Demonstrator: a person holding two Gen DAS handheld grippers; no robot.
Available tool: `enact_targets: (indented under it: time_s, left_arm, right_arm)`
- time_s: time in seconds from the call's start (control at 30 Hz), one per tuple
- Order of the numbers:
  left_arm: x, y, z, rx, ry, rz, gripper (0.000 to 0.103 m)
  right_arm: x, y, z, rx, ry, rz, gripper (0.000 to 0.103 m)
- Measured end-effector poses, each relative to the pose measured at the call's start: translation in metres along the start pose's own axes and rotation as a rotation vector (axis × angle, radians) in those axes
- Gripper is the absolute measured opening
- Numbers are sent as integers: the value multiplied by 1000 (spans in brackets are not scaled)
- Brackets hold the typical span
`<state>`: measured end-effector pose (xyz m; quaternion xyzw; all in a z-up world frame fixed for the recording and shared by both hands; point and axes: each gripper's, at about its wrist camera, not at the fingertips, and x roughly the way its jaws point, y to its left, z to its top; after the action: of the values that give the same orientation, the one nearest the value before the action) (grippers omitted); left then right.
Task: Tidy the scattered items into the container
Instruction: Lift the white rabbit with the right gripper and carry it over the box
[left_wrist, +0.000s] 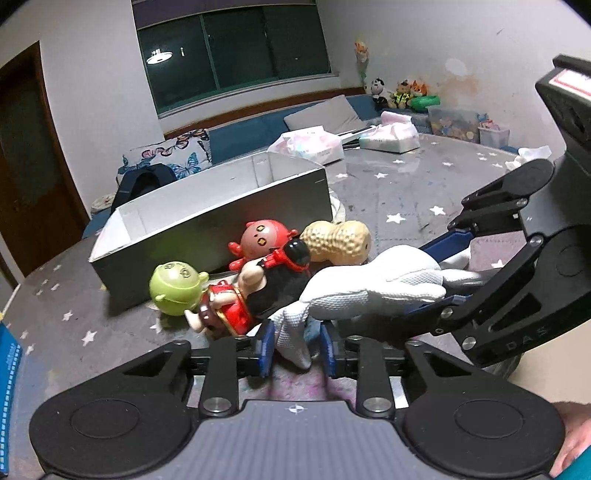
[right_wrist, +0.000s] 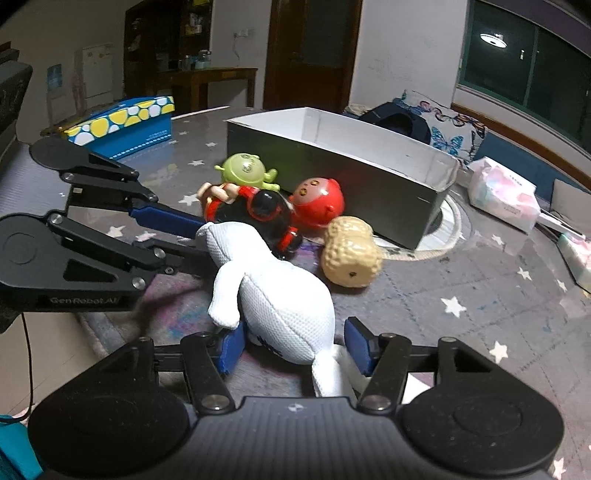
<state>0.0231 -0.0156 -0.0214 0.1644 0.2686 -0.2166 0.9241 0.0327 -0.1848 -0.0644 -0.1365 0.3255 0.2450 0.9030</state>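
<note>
Here the desk (right_wrist: 480, 295), under a grey star-print cover, carries an open grey box (right_wrist: 369, 184) with white inner walls. A white mesh plush (right_wrist: 280, 306) lies in front of it. Just beyond the plush, against the box wall, sit a peanut toy (right_wrist: 351, 254), a red figure (right_wrist: 317, 201) and a green one (right_wrist: 245, 171). The right hand-held gripper (right_wrist: 291, 345) straddles the plush body, jaws apart. The left hand-held gripper (left_wrist: 297, 349) straddles a plush limb; grip uncertain.

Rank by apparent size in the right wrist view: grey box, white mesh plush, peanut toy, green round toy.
1. Grey open cardboard box
2. White mesh plush toy, though it is nearest the camera, so enlarged
3. Tan bumpy peanut toy
4. Green round-headed toy, farther off and partly hidden
</note>
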Motion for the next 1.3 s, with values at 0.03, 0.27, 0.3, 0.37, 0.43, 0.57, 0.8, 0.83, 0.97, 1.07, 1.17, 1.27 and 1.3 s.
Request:
enact_targets:
  time_s: [0.03, 0.27, 0.3, 0.37, 0.43, 0.57, 0.8, 0.83, 0.97, 1.07, 1.17, 1.27, 1.3]
  left_arm:
    - [2, 0, 0, -3, 0, 2, 23]
    - [3, 3, -3, -44, -3, 10, 11]
    - [3, 3, -3, -49, -5, 9, 11]
    - [0, 4, -4, -61, -10, 12, 9]
    - [-2, 5, -4, -85, -10, 11, 8]
    - [-8, 8, -4, -135, -8, 4, 7]
    - [-31, 14, 13, -159, -69, 4, 7]
    - [-34, 16, 17, -165, -79, 5, 7]
    - [-37, 28, 37, -191, -114, 12, 7]
    - [-30, 40, 55, -191, -127, 26, 7]
    - [-20, 53, 73, -190, -138, 47, 7]
    - [-5, 70, 91, -212, -139, 50, 7]
    - [1, 76, 97, -221, -134, 47, 7]
  right_arm:
    - [0, -1, -1, 4, -1, 0, 59]
    - [-3, -3, -4, 15, -6, -7, 59]
    - [-4, -3, -5, 16, -5, -7, 59]
    - [-4, -3, -5, 18, -6, -8, 59]
    - [-5, -2, -5, 18, -7, -6, 57]
    - [-11, 2, -3, 9, -13, 11, 53]
    - [-28, 0, 15, 3, -68, 35, 48]
    - [-31, -1, 20, -2, -80, 35, 48]
    - [-35, -7, 42, -36, -113, 20, 48]
    - [-33, -14, 63, -58, -136, 4, 48]
    - [-26, -23, 85, -81, -151, -11, 48]
    - [-12, -34, 108, -93, -156, -20, 48]
    - [-7, -38, 116, -94, -155, -23, 48]
